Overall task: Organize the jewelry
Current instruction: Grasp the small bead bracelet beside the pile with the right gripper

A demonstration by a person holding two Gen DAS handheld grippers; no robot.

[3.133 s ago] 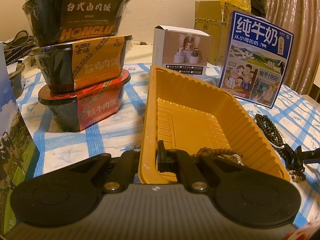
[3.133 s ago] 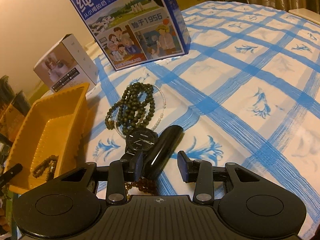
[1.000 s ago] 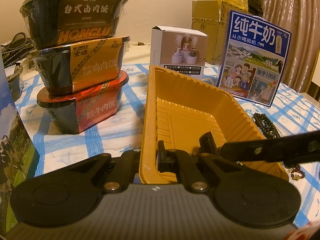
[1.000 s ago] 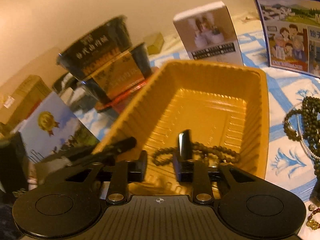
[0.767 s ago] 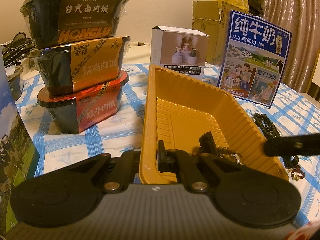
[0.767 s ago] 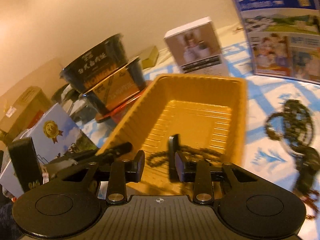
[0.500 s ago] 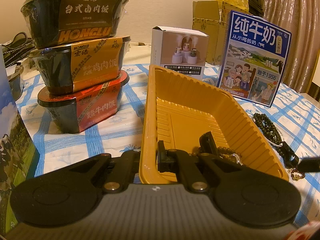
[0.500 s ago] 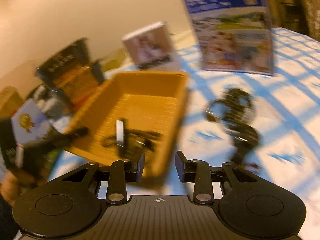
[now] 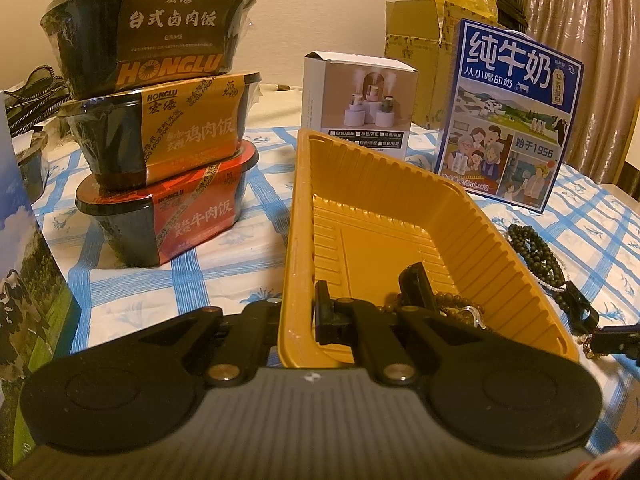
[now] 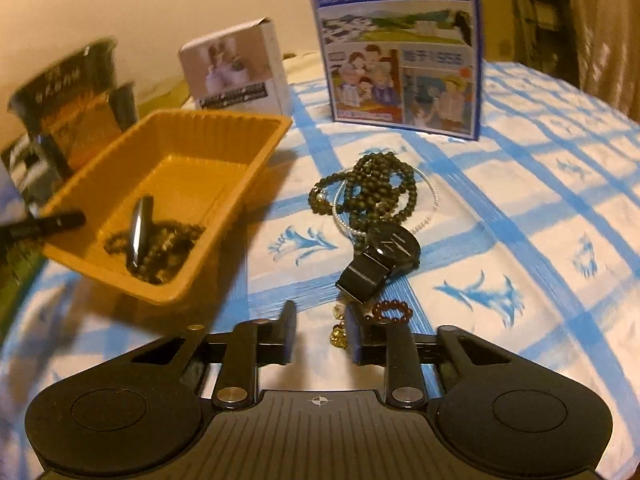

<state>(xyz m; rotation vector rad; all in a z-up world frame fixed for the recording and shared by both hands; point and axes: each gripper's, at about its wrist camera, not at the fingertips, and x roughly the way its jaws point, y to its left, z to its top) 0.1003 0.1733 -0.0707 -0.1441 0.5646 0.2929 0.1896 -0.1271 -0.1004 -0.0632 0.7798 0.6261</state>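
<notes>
The left gripper (image 9: 298, 320) is clamped on the near rim of the yellow tray (image 10: 224, 120), where a black clip (image 10: 138, 236) lies on beads, pointing toward twelve o'clock, while the right gripper (image 10: 320, 330), empty and just narrowed, hovers with the watch (image 10: 386, 254) at one o'clock.

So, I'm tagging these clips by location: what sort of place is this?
Most likely a home dining table. A blue-checked tablecloth covers it, instant rice bowls are stacked beside a milk carton box, and curtains hang behind.
</notes>
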